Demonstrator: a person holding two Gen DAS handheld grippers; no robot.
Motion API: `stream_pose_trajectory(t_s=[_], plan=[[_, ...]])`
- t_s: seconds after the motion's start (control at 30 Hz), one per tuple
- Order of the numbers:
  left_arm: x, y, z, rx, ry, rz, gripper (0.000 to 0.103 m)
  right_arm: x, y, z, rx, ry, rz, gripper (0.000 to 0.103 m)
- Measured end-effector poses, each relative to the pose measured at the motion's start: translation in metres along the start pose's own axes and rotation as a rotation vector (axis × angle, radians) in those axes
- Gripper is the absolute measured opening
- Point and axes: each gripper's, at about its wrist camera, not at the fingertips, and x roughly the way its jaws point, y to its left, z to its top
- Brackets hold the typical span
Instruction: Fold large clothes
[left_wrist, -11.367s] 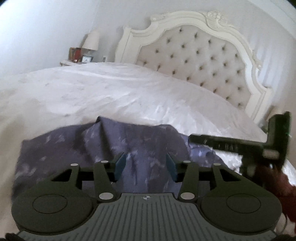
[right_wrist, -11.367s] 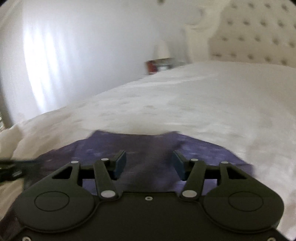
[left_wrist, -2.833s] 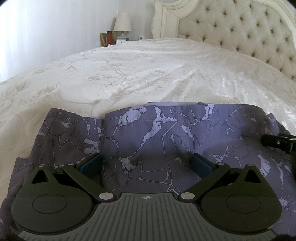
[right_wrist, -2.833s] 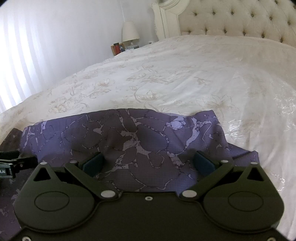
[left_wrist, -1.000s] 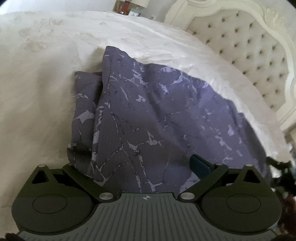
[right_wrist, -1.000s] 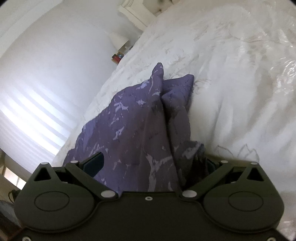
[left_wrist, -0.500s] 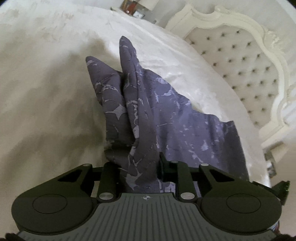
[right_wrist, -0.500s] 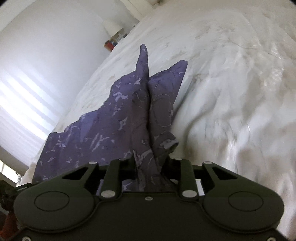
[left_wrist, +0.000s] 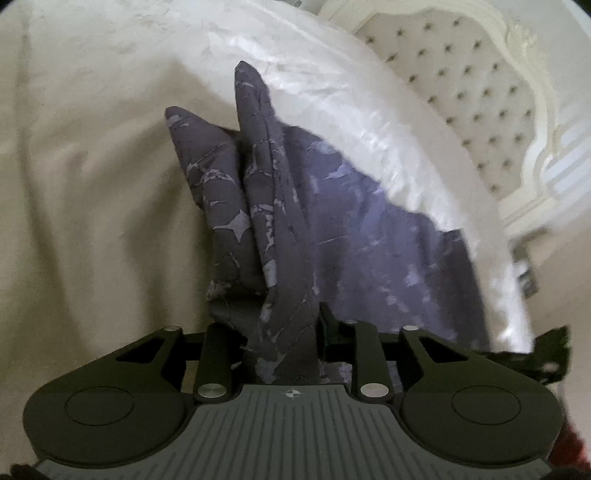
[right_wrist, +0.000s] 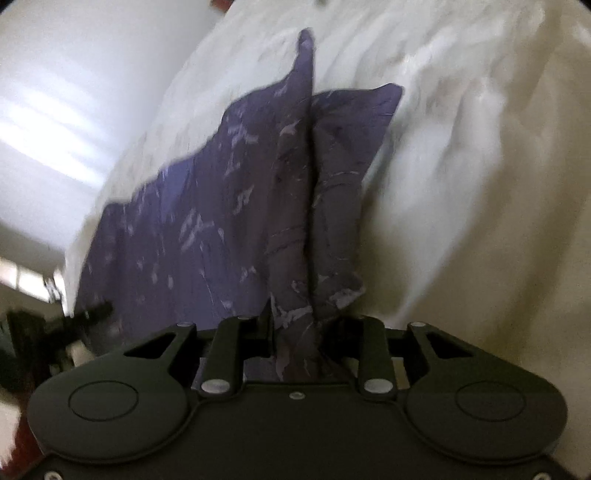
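bed (left_wrist: 92, 184): white embossed cover, fills view | headboard (left_wrist: 480, 110): cream, tufted, carved frame, 2 o'clock | wall (right_wrist: 74, 74): white, 10 o'clock, striped daylight bands

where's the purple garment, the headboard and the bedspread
purple garment (left_wrist: 354, 236): left wrist view, flat patterned panel
headboard (left_wrist: 476, 85): left wrist view, tufted padding
bedspread (right_wrist: 461, 184): right wrist view, bare wrinkled stretch right of the garment

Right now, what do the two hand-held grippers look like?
Both are matte black with two round discs, slim linkage arms and silver pivot pins. The left hand-held gripper has a grey ribbed plate with a small crosshair mark and teal pads; the right hand-held gripper has a plain black plate.
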Motion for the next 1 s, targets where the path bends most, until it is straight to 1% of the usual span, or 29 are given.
stream_pose_trajectory(t_s=[0.03,0.07,0.1,0.13,0.2,0.27,0.33,0.4,0.47,0.5,0.53,0.6,0.7,0.77,0.83,0.9,1.0], plan=[[0.001,0.001,-0.002,0.011,-0.003,0.039,0.041,-0.002,0.002,-0.005,-0.027,0.000,-0.031,0.049],[0.004,0.002,-0.004,0.022,-0.014,0.078,0.045,-0.003,0.004,-0.008,-0.050,-0.011,-0.065,0.052],[0.007,0.004,-0.006,0.035,-0.028,0.107,0.052,-0.004,0.005,-0.010,-0.069,-0.031,-0.099,0.062],[0.010,0.006,-0.009,0.042,-0.039,0.121,0.057,-0.005,0.004,-0.010,-0.073,-0.050,-0.119,0.072],[0.018,0.005,-0.012,0.035,-0.057,0.139,0.060,-0.008,0.000,-0.007,-0.046,-0.094,-0.136,0.080],[0.024,0.003,-0.010,0.040,-0.066,0.154,0.064,-0.007,-0.007,0.004,-0.009,-0.125,-0.132,0.081],[0.027,0.000,-0.008,0.053,-0.074,0.173,0.069,-0.004,-0.015,0.015,0.026,-0.147,-0.131,0.084],[0.025,0.000,-0.014,0.068,-0.083,0.193,0.073,0.001,-0.018,0.025,0.046,-0.161,-0.123,0.085],[0.026,0.000,-0.014,0.067,-0.085,0.203,0.075,0.007,-0.020,0.033,0.045,-0.172,-0.120,0.088],[0.023,0.003,-0.019,0.065,-0.086,0.203,0.077,0.011,-0.018,0.038,0.037,-0.177,-0.120,0.091],[0.023,0.003,-0.020,0.062,-0.084,0.205,0.078,0.016,-0.017,0.043,0.024,-0.179,-0.121,0.097],[0.021,0.006,-0.024,0.054,-0.079,0.205,0.081,0.024,-0.011,0.043,-0.006,-0.179,-0.121,0.103],[0.023,0.009,-0.025,0.051,-0.068,0.199,0.087,0.034,-0.009,0.046,-0.048,-0.180,-0.152,0.103],[0.026,0.008,-0.026,0.060,-0.059,0.197,0.092,0.036,-0.008,0.045,-0.066,-0.204,-0.162,0.103],[0.031,0.006,-0.025,0.073,-0.046,0.183,0.103,0.037,-0.009,0.043,-0.079,-0.229,-0.156,0.103],[0.037,0.004,-0.023,0.090,-0.037,0.196,0.103,0.036,-0.011,0.039,-0.088,-0.248,-0.143,0.103],[0.039,0.003,-0.024,0.076,-0.061,0.203,0.103,0.035,-0.011,0.037,-0.095,-0.260,-0.146,0.103]])
